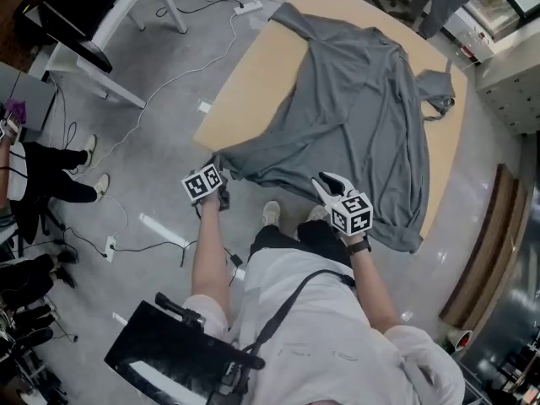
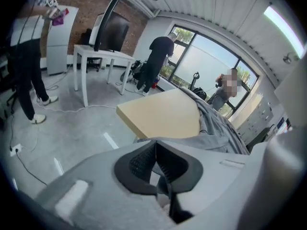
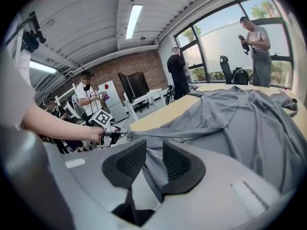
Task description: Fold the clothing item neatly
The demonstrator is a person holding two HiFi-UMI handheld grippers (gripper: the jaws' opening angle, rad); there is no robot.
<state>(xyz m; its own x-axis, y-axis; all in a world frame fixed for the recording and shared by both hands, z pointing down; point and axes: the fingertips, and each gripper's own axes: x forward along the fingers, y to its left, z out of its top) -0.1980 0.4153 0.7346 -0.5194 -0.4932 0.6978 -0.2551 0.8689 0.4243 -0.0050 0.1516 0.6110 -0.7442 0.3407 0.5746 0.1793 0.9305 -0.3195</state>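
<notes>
A grey long-sleeved shirt (image 1: 363,108) lies spread over the tan table (image 1: 253,83), its hem hanging off the near edge. My left gripper (image 1: 218,174) is at the hem's left corner; in the left gripper view its pads meet at the tips (image 2: 154,145) with grey cloth pinched below them. In the right gripper view that gripper (image 3: 112,132) pulls the hem's edge taut. My right gripper (image 1: 325,181) is at the hem near its middle, and a fold of the shirt (image 3: 240,119) runs between its pads (image 3: 153,152), which are shut on it.
A white desk (image 1: 118,24) with a dark monitor stands at the left, with a power strip (image 1: 249,7) and cables on the floor. A seated person's legs (image 1: 59,171) are at the far left. Cabinets (image 1: 506,74) are at the right. People stand by the windows (image 2: 160,56).
</notes>
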